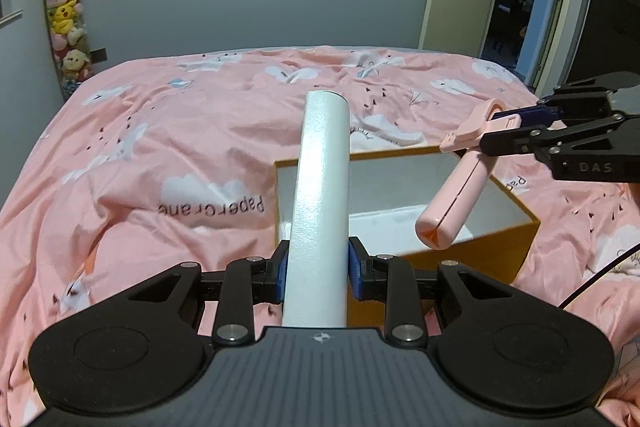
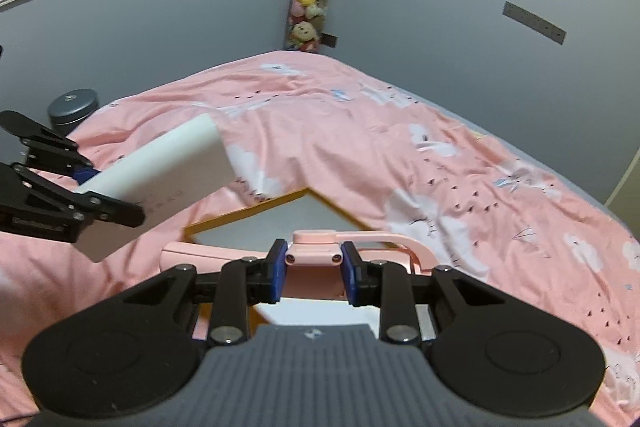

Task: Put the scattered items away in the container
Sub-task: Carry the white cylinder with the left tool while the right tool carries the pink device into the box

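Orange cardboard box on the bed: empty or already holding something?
Empty as far as visible: the orange cardboard box shows only bare white floor and walls; its near part is hidden.

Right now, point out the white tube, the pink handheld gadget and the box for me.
white tube (image 1: 320, 187): left wrist view, middle of its shaft.
pink handheld gadget (image 1: 456, 203): left wrist view, its hanging handle.
box (image 1: 480, 255): left wrist view, orange outer wall.

Open box on the bed, tube and folded handle above it.
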